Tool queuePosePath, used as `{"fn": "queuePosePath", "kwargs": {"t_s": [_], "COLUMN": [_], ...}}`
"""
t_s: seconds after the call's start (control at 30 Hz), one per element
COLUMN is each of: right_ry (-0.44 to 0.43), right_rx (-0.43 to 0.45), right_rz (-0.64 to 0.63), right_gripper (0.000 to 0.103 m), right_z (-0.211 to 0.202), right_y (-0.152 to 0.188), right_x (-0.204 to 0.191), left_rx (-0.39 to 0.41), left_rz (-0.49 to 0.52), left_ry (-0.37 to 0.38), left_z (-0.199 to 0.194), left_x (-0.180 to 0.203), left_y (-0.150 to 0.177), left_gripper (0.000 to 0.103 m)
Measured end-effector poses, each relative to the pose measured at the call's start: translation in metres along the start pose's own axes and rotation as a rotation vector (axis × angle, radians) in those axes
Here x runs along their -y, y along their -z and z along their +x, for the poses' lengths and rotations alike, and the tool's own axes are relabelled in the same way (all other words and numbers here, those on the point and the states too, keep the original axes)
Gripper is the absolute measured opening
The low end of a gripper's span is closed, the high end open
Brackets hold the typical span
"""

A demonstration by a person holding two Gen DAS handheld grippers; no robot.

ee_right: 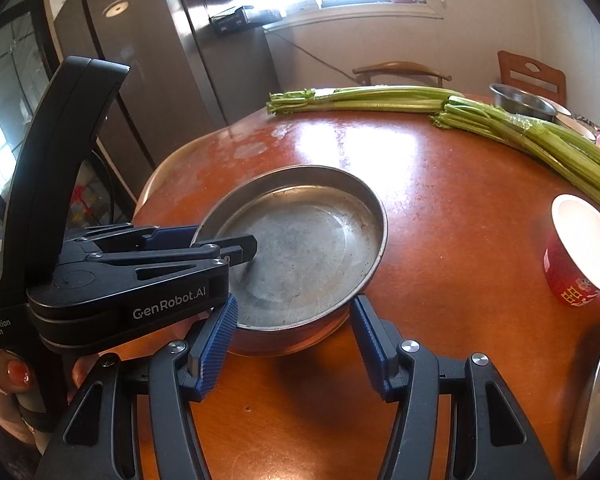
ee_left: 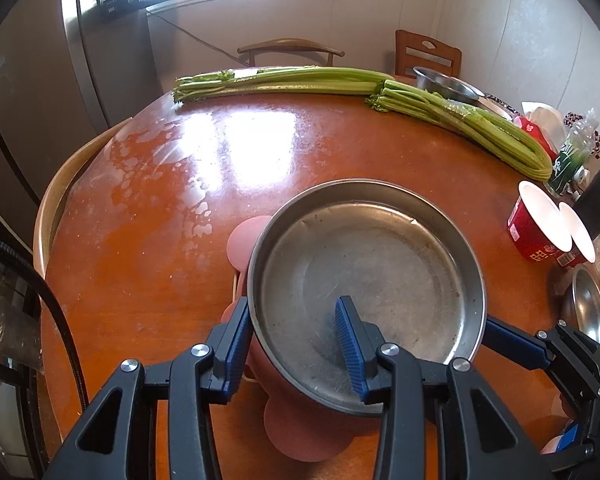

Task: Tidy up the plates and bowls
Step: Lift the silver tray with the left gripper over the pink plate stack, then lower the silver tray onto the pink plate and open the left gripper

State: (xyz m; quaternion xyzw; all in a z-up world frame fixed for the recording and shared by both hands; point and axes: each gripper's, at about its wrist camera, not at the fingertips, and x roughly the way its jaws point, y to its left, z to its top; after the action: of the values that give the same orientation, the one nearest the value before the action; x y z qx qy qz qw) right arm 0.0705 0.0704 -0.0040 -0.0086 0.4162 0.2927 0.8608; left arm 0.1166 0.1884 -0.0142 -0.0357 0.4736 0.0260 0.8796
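A round steel plate (ee_left: 364, 272) (ee_right: 300, 248) hangs tilted just above the brown round table (ee_left: 160, 240). My left gripper (ee_left: 292, 304) (ee_right: 220, 240) is shut on its left rim, one blue pad outside the wall and one inside on the floor. My right gripper (ee_right: 295, 304) straddles the plate's near underside, pads close beside it; whether they press is unclear. One of its fingers (ee_left: 512, 340) reaches under the plate's right rim. A pink lobed thing (ee_left: 300, 436) lies under the plate, mostly hidden.
Two celery bundles (ee_left: 284, 80) (ee_left: 472, 128) lie across the far side. A steel bowl (ee_left: 446, 84) stands behind them. Red paper cups (ee_left: 540, 224), a bottle (ee_left: 572, 156) and another steel dish (ee_left: 588, 308) (ee_right: 596, 408) crowd the right edge. Chairs ring the table.
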Motion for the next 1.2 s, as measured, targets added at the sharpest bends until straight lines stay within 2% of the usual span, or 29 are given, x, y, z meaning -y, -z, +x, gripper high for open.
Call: {"fn": "queuePosePath", "kwargs": {"t_s": [0.63,1.2], "right_ry": [0.015,-0.013], "right_rx": [-0.001,0.015], "right_rz": [-0.057,-0.092], "right_gripper": [0.061,0.061], "right_z": [0.008,0.001], "right_y": [0.004,0.007], "right_x": [-0.012,-0.020], "left_rx": [0.018,0.022], "left_rz": [0.013,-0.005], "left_ry": [-0.049,-0.040], "left_z": [0.001,-0.003], "left_x": [-0.004,-0.009], "left_y": [0.007,0.010], "left_gripper": [0.041,0.041]}}
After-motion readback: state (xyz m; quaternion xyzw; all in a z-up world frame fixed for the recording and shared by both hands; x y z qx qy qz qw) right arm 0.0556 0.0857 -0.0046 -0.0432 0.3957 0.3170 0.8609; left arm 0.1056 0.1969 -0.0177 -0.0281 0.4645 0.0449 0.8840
